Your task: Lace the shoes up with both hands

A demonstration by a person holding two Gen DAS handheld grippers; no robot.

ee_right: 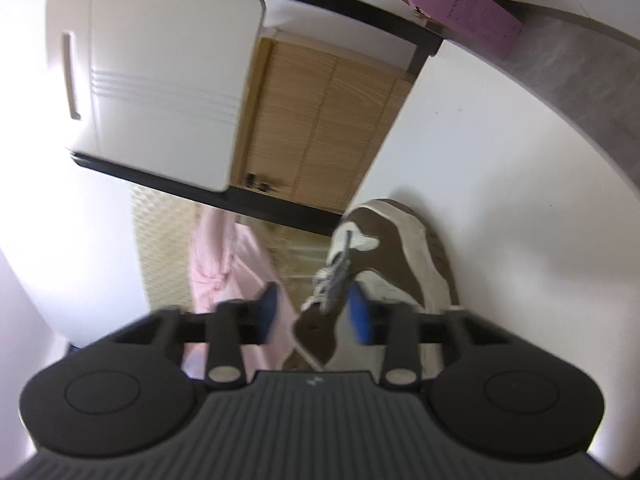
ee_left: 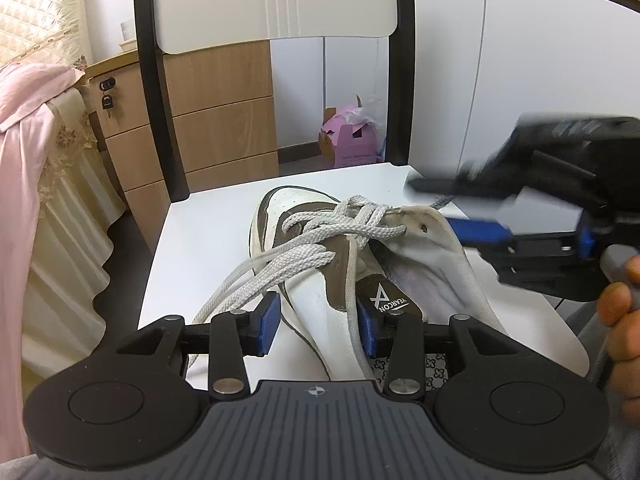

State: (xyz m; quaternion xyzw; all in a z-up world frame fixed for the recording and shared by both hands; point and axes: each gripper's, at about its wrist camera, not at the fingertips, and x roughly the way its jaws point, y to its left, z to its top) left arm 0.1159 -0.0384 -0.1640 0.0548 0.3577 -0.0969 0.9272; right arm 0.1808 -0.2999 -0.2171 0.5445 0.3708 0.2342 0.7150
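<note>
From the left wrist camera I see the shoe [ee_left: 280,204] lying on the white chair seat [ee_left: 200,240] with its toe pointing away from me. The grey laces [ee_left: 340,228] are crossed over the lower eyelets and two loose ends trail off toward the left. My left gripper [ee_left: 318,326] tilts down over the heel end, jaws apart and straddling the collar without pressing on it. The right gripper [ee_left: 434,206] comes in from the right, blurred, level with the pulled-out upper flap and its empty eyelet [ee_left: 420,226]; the hand [ee_left: 624,320] holding it shows at the edge. I'd judge we're mid-lacing, with the top holes still to thread. From the right wrist camera (rolled and rather smeared) the right gripper [ee_right: 314,312] has its jaws apart, the laces [ee_right: 340,272] lying beyond the gap, not pinched, and the shoe [ee_right: 400,240] just ahead. Next I'd need to pinch a free lace end and steer it to that eyelet while the left steadies the shoe.
</note>
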